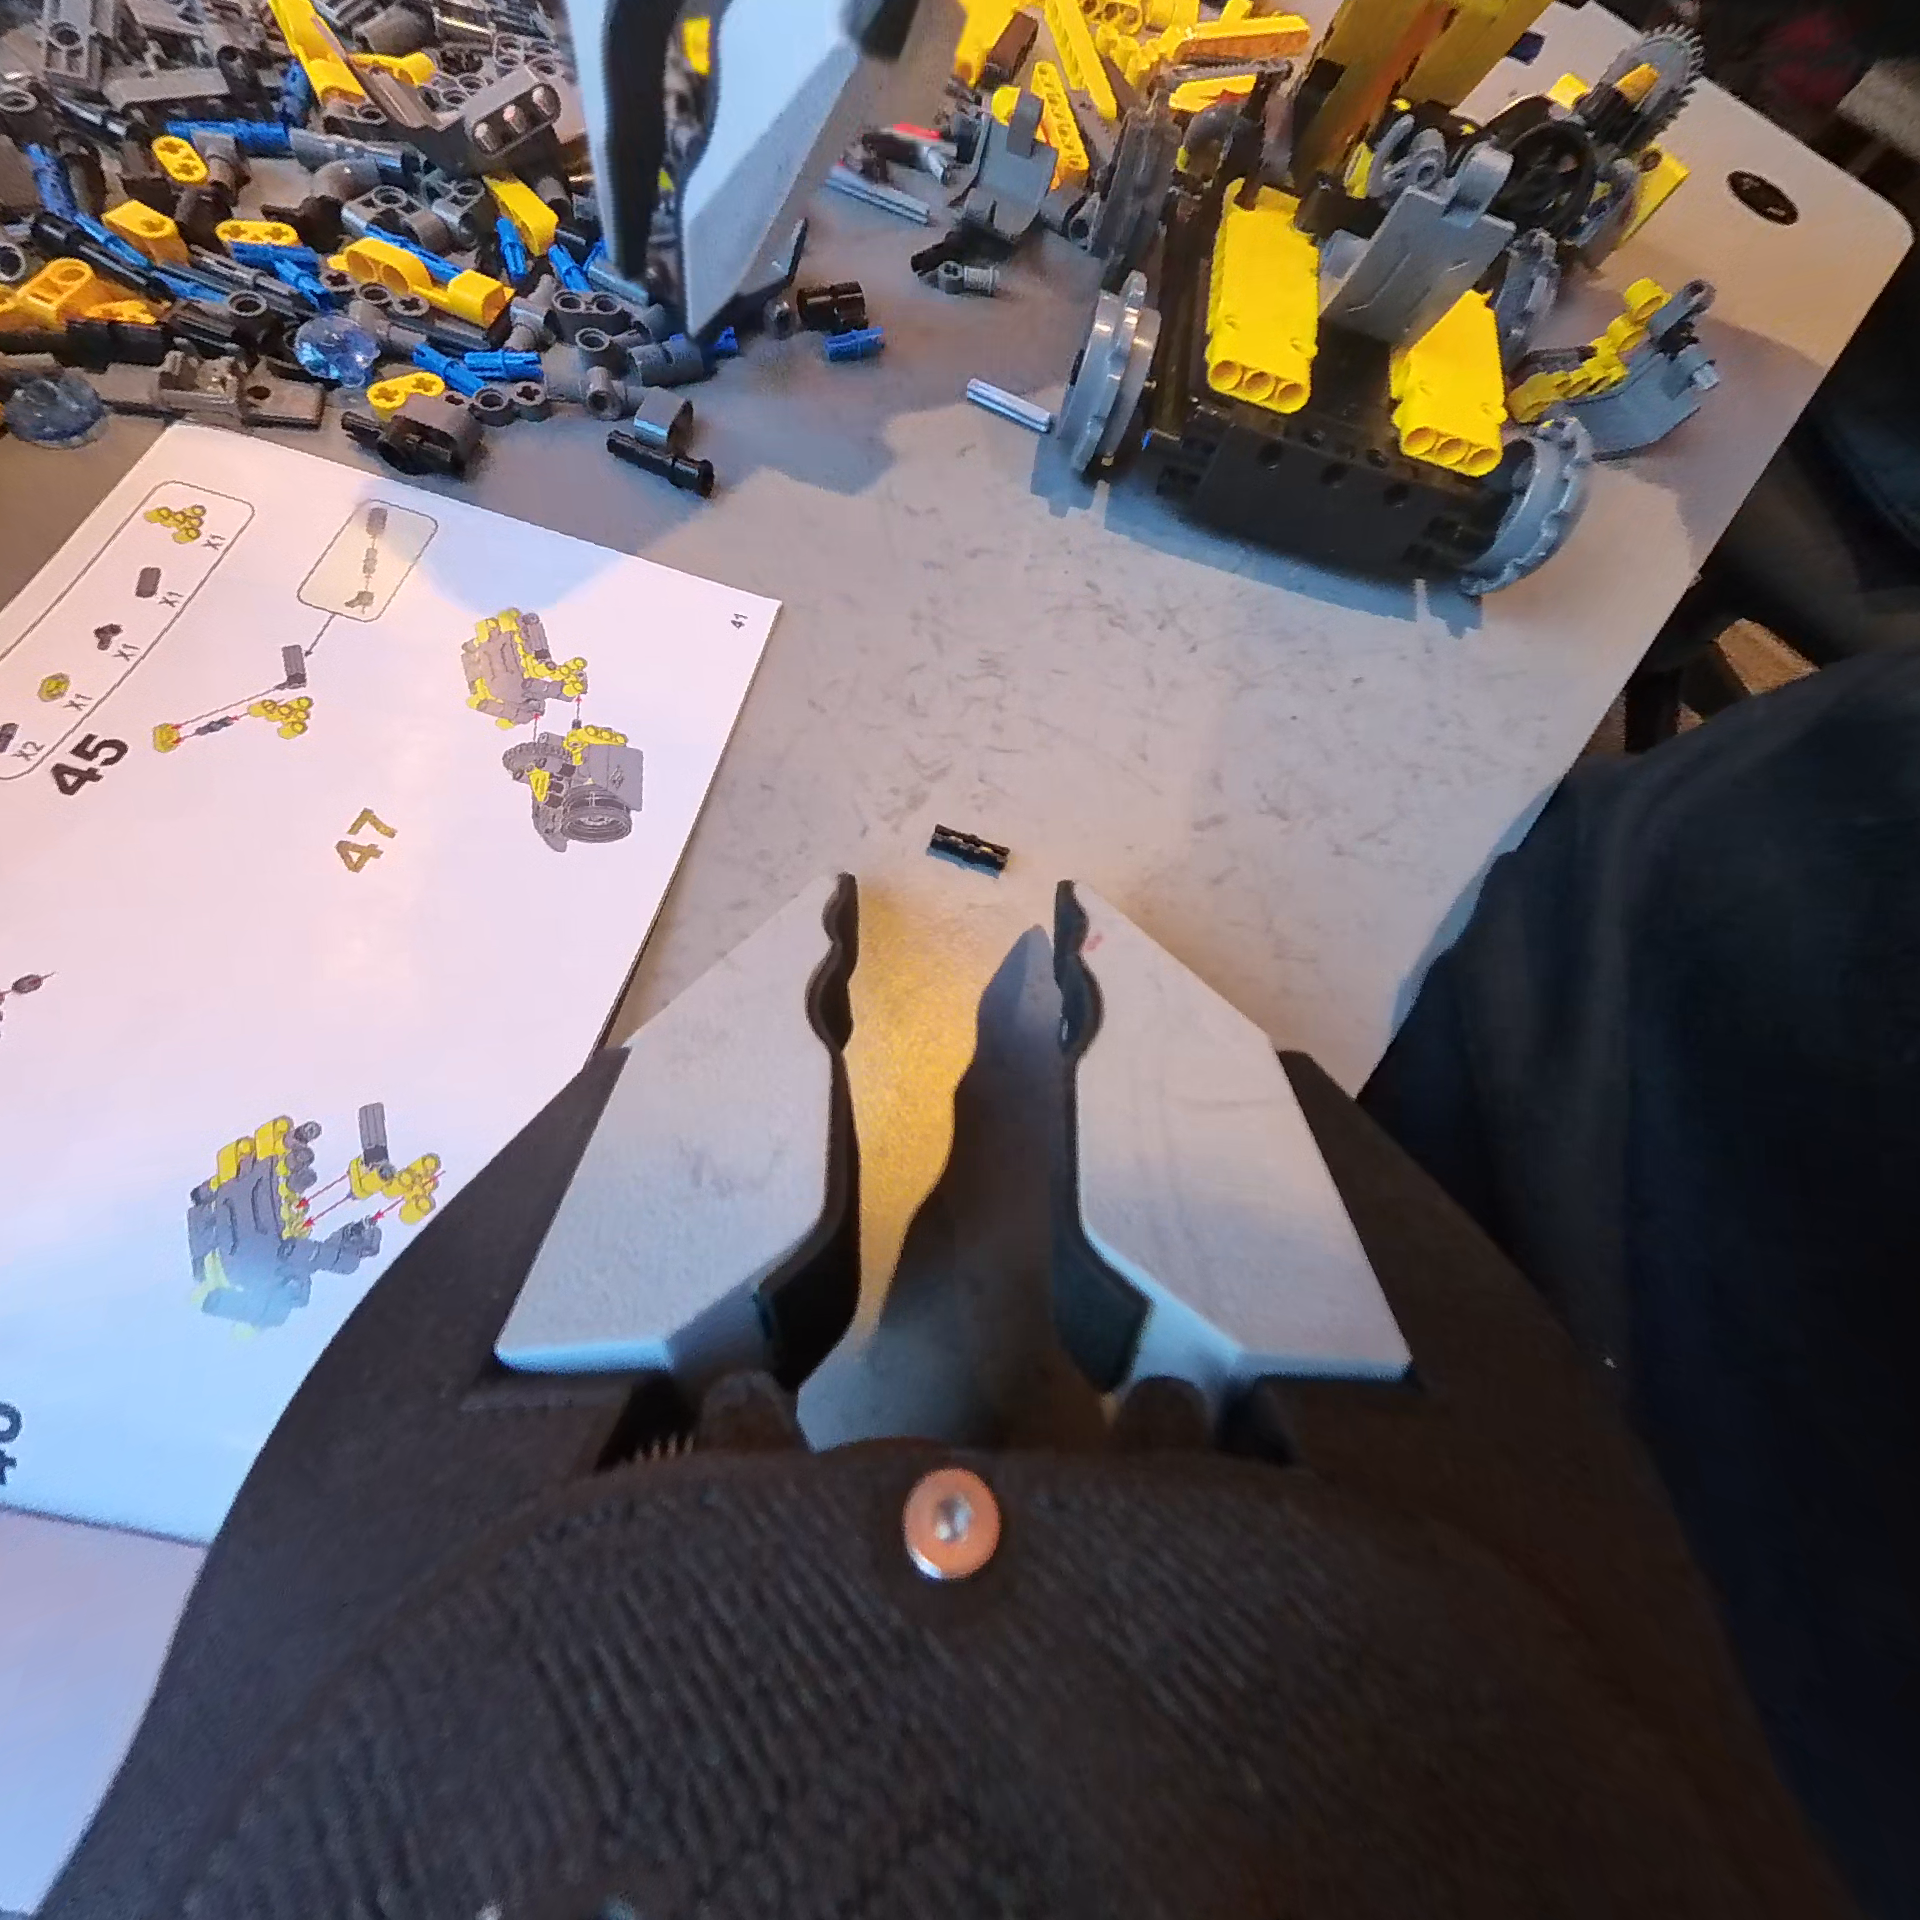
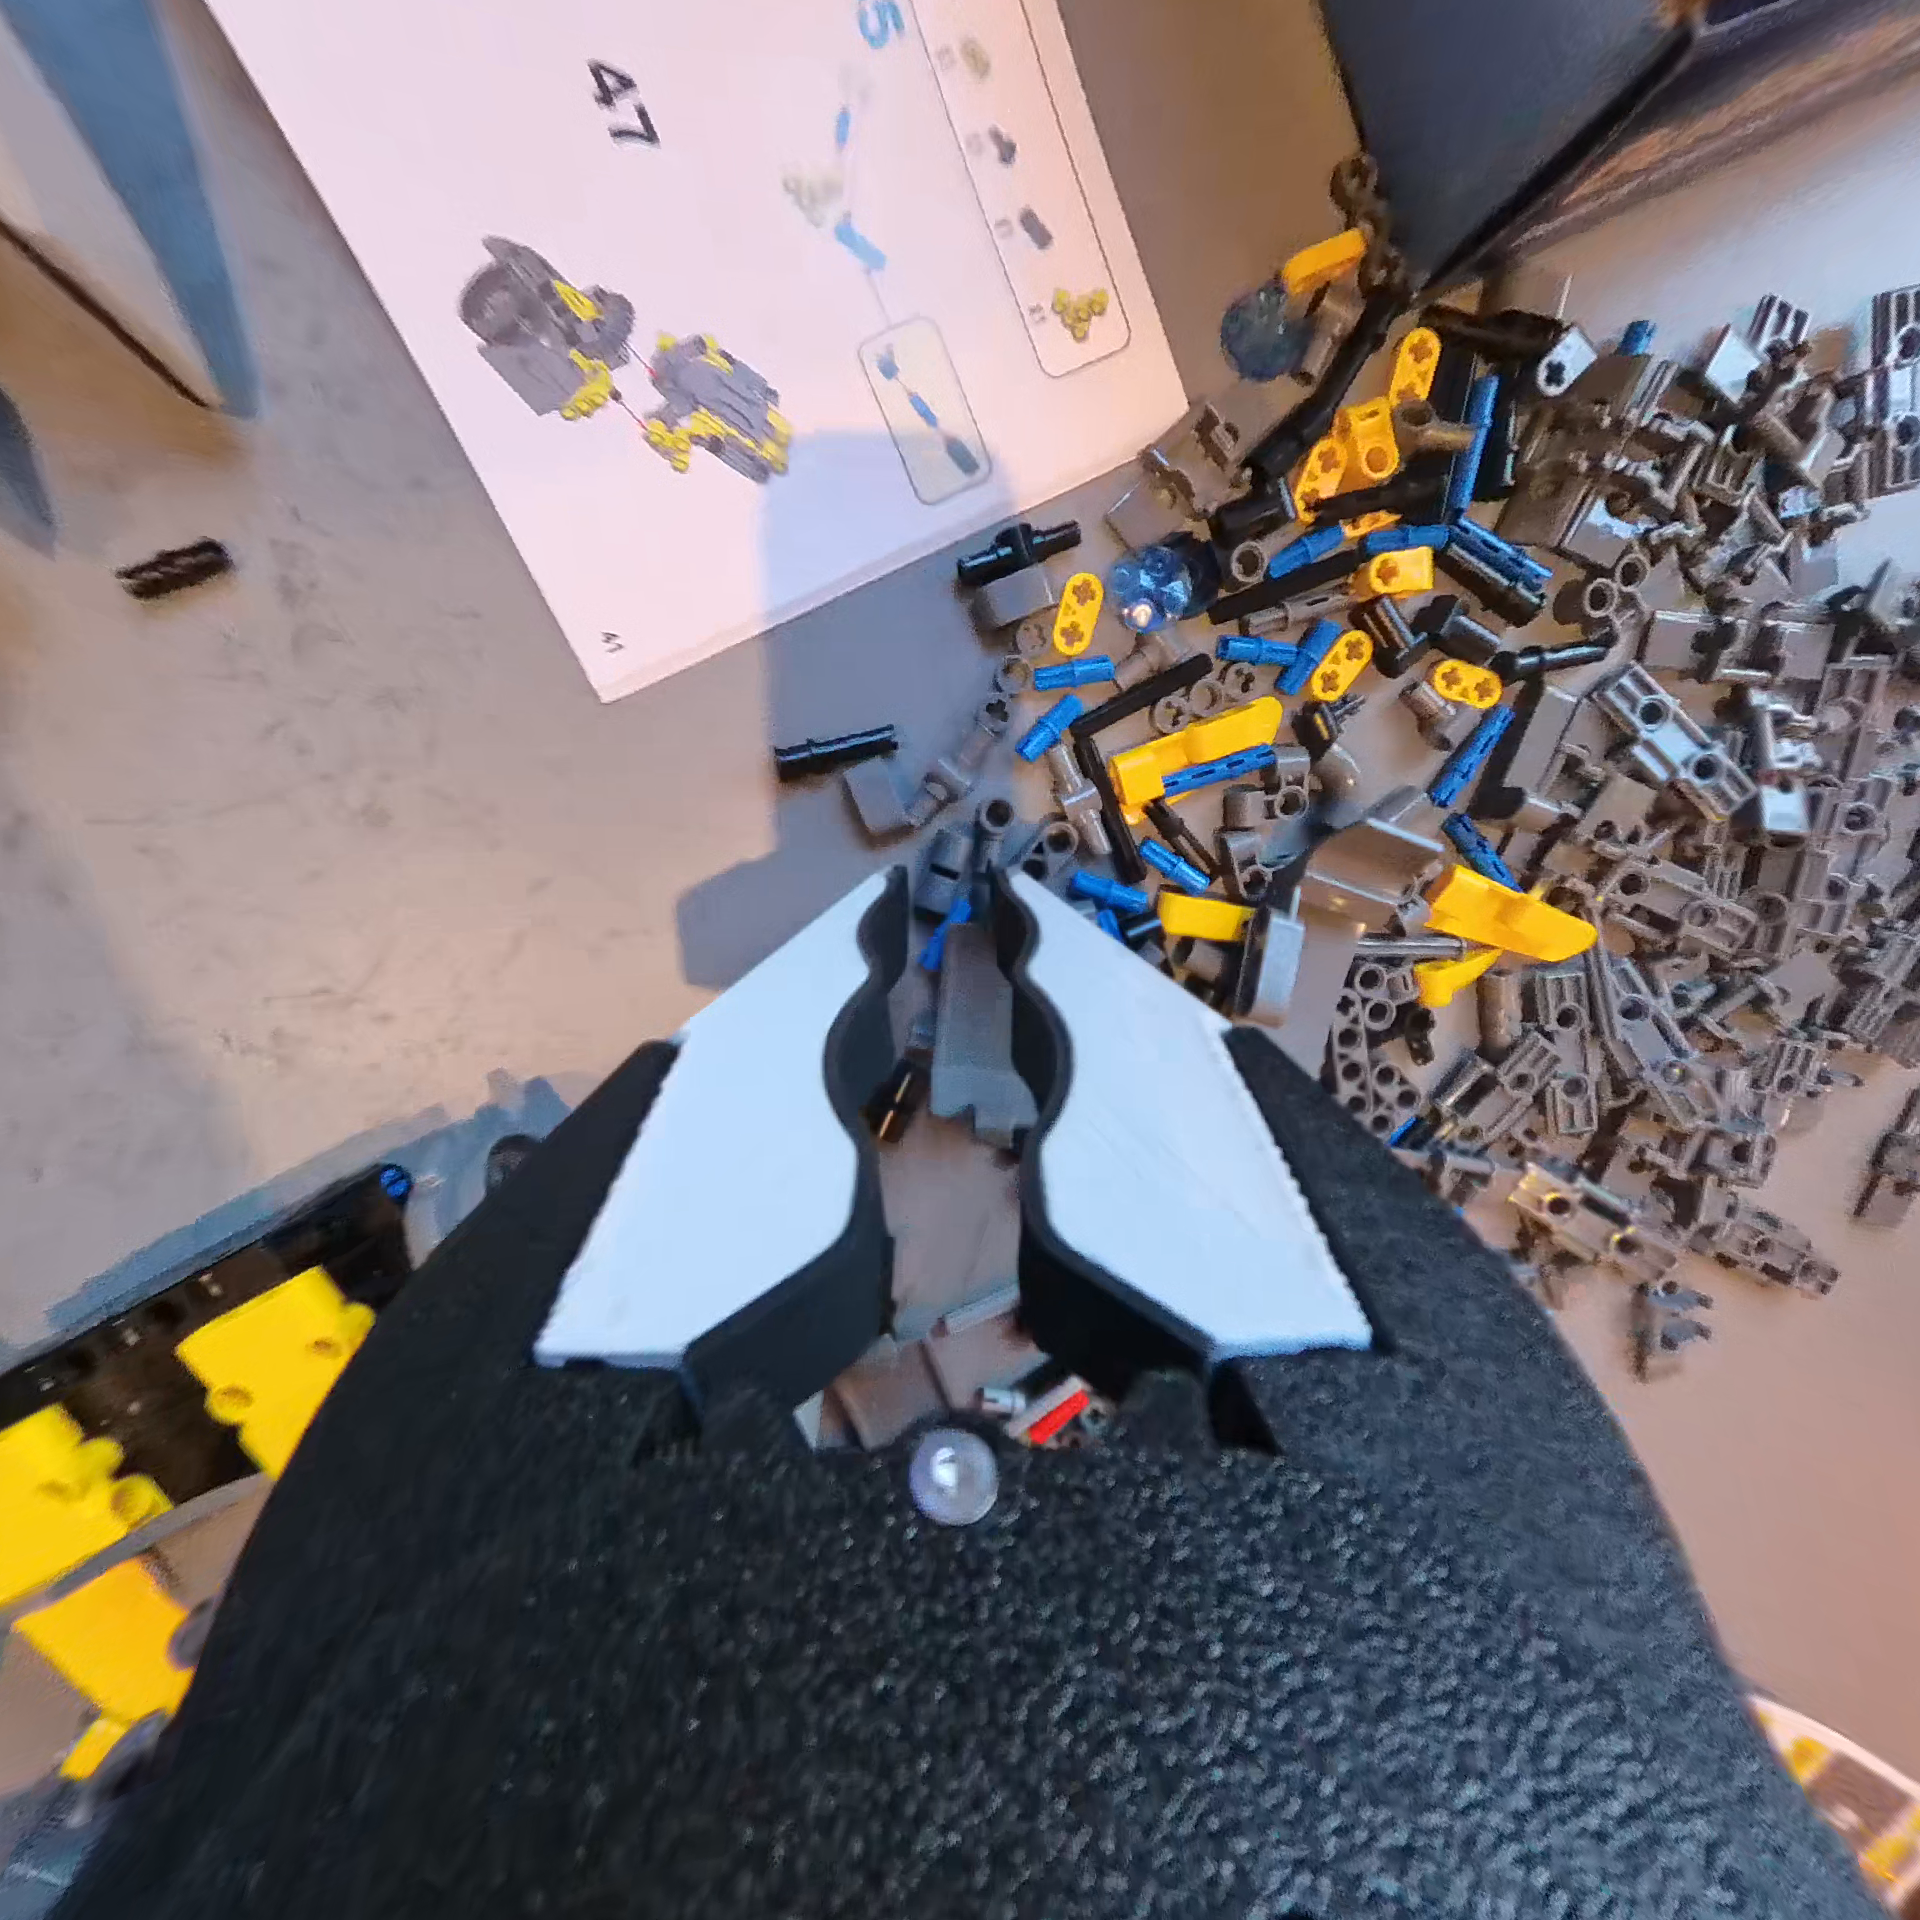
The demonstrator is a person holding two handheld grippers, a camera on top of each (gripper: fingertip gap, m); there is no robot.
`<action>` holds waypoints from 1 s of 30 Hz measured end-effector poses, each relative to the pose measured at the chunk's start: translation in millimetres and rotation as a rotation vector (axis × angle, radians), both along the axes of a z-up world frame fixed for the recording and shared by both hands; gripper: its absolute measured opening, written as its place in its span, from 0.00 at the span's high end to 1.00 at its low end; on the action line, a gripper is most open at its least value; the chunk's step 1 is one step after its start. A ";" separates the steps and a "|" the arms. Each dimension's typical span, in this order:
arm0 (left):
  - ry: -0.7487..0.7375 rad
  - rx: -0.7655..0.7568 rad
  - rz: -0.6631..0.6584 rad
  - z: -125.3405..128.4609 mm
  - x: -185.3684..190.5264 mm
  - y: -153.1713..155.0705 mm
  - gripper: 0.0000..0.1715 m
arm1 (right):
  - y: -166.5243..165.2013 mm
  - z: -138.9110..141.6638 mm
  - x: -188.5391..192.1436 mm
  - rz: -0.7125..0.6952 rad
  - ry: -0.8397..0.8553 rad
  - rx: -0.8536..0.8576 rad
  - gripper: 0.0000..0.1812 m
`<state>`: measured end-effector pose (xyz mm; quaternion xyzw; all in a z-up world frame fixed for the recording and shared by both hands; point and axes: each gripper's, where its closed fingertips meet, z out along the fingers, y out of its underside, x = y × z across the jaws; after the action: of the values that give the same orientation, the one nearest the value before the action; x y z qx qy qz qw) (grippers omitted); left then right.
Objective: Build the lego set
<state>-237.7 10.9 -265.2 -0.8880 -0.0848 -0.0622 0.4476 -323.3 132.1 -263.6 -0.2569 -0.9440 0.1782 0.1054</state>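
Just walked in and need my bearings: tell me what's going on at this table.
A person works two grippers over toy building pieces. The left hand-held gripper hangs open, empty, just short of a lone small black pin beside the instruction booklet. The right hand-held gripper pokes into the edge of the loose parts pile, jaws narrowly apart. A half-built yellow-and-black model stands nearby.

I log 1 grey scuffed table point(image 1: 1039, 665). On it: instr. booklet point(image 1: 343, 935), loose brick pile point(image 2: 1558, 831), part-built yellow/blk model point(image 1: 1340, 374), single blk pin point(image 1: 968, 849).
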 end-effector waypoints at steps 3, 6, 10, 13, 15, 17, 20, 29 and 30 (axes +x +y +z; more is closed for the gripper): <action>0.003 0.002 -0.001 0.3 0.2 -0.1 0.79 | 0.2 -9.3 -0.1 0.003 -0.021 0.040 0.92; -0.002 0.003 -0.001 0.5 0.2 0.0 0.79 | -1.9 -11.5 1.7 0.014 -0.034 0.054 0.94; -0.005 0.003 -0.002 0.4 0.3 0.1 0.79 | -1.6 -13.9 3.2 0.033 -0.033 0.076 0.96; -0.004 0.002 -0.002 0.4 0.4 0.2 0.79 | -5.6 -11.7 6.5 0.045 -0.037 0.045 0.96; -0.002 0.012 0.001 1.8 -0.1 0.2 0.79 | -14.8 -5.3 13.1 0.071 -0.038 -0.007 0.96; -0.009 0.035 0.007 5.6 -1.3 0.1 0.80 | -32.6 6.9 24.5 0.125 -0.034 -0.097 0.96; -0.063 0.062 -0.018 12.7 0.3 0.9 0.80 | -63.9 24.9 46.1 0.196 -0.067 -0.258 0.96; 0.319 0.236 0.035 57.1 -13.1 5.6 0.79 | -116.5 50.7 70.4 0.124 -0.241 -0.604 0.96; 0.370 0.242 0.042 59.1 -13.1 5.9 0.80 | -120.7 54.1 72.4 0.101 -0.275 -0.650 0.96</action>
<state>-250.8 16.8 -206.0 -0.8221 -0.0117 0.1014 0.5601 -250.9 11.3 -209.5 -0.2516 -0.8547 0.4382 -0.1188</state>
